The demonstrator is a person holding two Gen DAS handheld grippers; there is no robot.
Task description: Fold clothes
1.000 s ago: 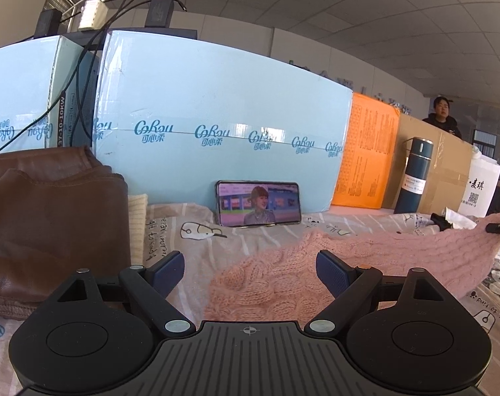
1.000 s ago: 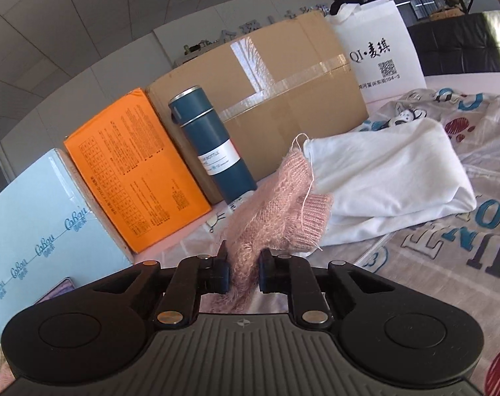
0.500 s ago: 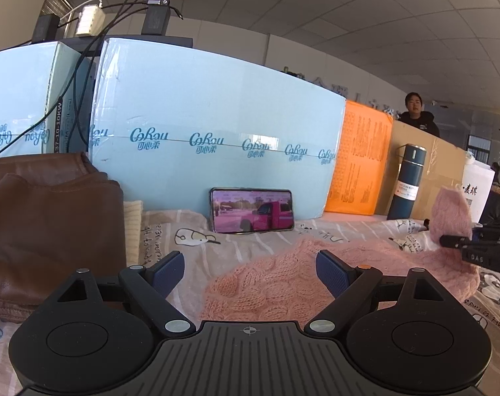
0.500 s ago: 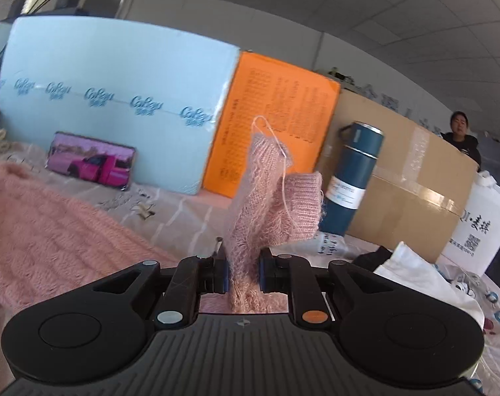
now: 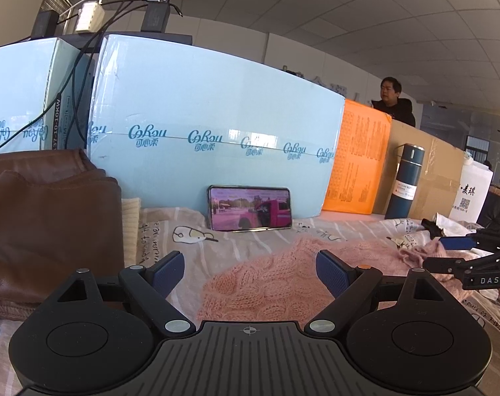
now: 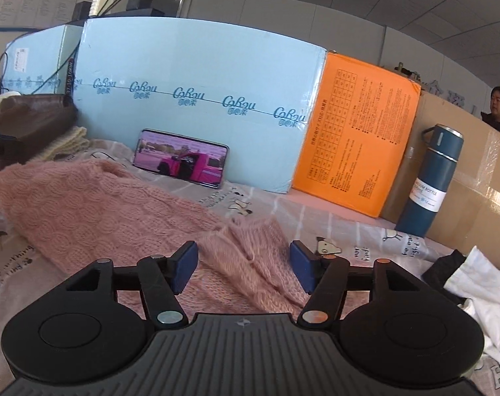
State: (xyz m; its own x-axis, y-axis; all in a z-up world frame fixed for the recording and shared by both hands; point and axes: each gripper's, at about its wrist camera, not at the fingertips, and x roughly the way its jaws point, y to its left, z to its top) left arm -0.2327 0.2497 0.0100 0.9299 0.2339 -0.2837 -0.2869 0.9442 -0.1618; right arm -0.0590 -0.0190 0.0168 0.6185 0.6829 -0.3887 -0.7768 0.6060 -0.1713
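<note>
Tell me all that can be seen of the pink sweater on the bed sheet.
The pink sweater is a fuzzy cable-knit garment, soft and thick-looking, lying spread flat on the printed sheet in front of the phone. One sleeve is folded across its body. This sleeve lies between the fingers of the right gripper, whose jaws are opening; the pads do not press it. The left gripper is open above the sweater's other end.

Both wrist cameras sit low over the bedsheet [image 5: 250, 241], facing the boxes; both show the phone [image 6: 182, 158].
</note>
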